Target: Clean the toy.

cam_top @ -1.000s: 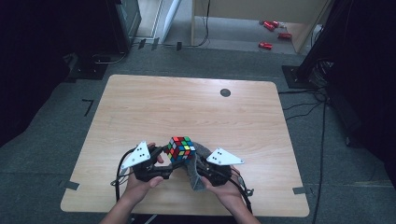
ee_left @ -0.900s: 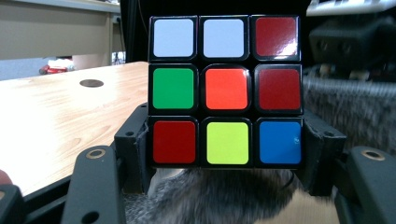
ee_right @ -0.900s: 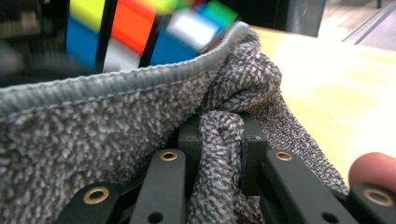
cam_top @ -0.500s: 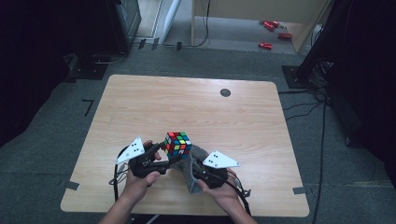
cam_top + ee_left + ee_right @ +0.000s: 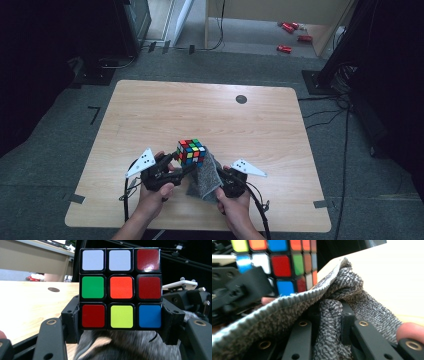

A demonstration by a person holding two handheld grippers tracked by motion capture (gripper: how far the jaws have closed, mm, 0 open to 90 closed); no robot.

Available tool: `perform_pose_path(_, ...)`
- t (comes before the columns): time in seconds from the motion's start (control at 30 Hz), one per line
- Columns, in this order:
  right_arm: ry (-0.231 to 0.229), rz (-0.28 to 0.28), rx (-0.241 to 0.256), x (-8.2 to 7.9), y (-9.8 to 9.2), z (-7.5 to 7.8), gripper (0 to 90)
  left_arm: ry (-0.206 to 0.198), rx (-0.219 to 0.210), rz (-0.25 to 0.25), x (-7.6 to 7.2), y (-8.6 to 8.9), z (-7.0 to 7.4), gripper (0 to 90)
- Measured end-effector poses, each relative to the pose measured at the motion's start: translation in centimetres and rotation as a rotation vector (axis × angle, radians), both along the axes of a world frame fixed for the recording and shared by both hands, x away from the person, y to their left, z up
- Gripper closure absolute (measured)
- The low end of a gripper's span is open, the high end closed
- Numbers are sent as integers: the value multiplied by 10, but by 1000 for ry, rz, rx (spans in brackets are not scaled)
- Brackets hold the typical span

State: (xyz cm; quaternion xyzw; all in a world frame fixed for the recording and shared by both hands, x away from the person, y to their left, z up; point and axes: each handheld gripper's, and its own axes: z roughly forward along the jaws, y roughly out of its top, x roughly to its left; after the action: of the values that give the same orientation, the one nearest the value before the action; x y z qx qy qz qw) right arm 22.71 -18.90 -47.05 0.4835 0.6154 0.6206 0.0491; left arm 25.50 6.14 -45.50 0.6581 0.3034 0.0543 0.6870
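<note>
From the high view, my left gripper [image 5: 176,162] now has the puzzle cube [image 5: 191,152] lifted clear of the table [image 5: 150,110], near the front edge and about midway between the two front corners; half a second ago it sat a touch lower and further left, so I'm bringing it up against the grey cloth [image 5: 206,179] that my right gripper [image 5: 216,186] holds just beside it. In the left gripper view, the jaws are clamped on the puzzle cube [image 5: 120,288] at its bottom layer, one on each side, the face with the orange centre square toward the camera and the grey cloth [image 5: 125,345] bunched right under it. In the right gripper view, my jaws are pinched shut on a fold of the grey cloth [image 5: 332,315], whose upper edge drapes against the lower corner of the puzzle cube [image 5: 287,262]. I'd say the wiping is under way: cube and cloth meet, and the rubbing stroke comes next.
</note>
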Motion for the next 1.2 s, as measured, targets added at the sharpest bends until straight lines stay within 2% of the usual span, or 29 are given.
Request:
perform_pose_path(0.07,-6,15,1,0,0,1,773,11,-4,0,1,0,-2,349)
perform_pose_path(0.1,-25,50,-27,-3,6,3,773,12,-5,-1,1,-1,-2,349)
perform_pose_path(0.13,-25,50,-27,-3,6,3,773,12,-9,-4,1,-2,-3,349)
perform_pose_path(0.17,-27,68,-50,-5,12,3,773,11,-7,-8,0,-3,-2,349)
perform_pose_path(0.23,-17,132,-51,-7,22,1,771,10,1,-13,0,-5,-3,349)
perform_pose_path(0.27,-31,156,-55,-9,26,1,771,8,12,-15,-1,-6,-4,349)
perform_pose_path(0.33,-38,152,-54,-9,25,2,771,3,22,-16,-1,-6,-4,349)
perform_pose_path(0.4,-39,129,-36,-7,19,7,770,2,-3,-11,-2,-5,-2,349)
perform_pose_path(0.43,-55,85,-63,-5,11,9,770,-1,-9,-9,-1,-2,-1,349)
perform_pose_path(0.47,-55,85,-63,-5,11,9,770,-5,-11,0,-1,0,1,349)
perform_pose_path(0.5,-75,58,-103,-5,8,10,769,-10,-1,10,0,2,2,349)
perform_pose_path(0.53,-113,24,-170,-5,5,11,768,-14,5,20,1,5,2,349)
perform_pose_path(0.6,-251,-65,-381,-6,0,14,765,-5,2,39,3,11,1,349)
perform_pose_path(0.63,-313,-90,-465,-7,-2,14,761,-2,2,48,5,13,0,349)
perform_pose_path(0.67,-356,-98,-523,-7,-3,14,756,0,5,53,6,15,0,349)
perform_pose_path(0.7,-367,-83,-552,-5,-6,14,745,3,7,58,6,16,-1,349)
perform_pose_path(0.73,-337,-44,-563,-1,-8,12,722,3,18,57,7,16,-1,349)
perform_pose_path(0.77,-275,21,-587,7,-10,8,695,3,22,58,7,16,-2,349)
perform_pose_path(0.83,-233,47,-643,13,-11,0,662,7,37,54,8,16,-4,348)
perform_pose_path(0.87,-208,74,-659,17,-13,-6,614,9,44,53,8,15,-5,348)
perform_pose_path(0.97,-123,212,-672,24,-17,-17,387,14,60,48,9,14,-8,349)
perform_pose_path(1.0,-116,234,-694,23,-18,-17,347,17,61,49,9,14,-8,349)
perform_pose_path(1.07,-134,260,-726,20,-22,-13,262,14,69,48,10,16,-9,348)
perform_pose_path(1.2,-178,316,-735,14,-37,-2,200,20,65,56,11,18,-10,349)
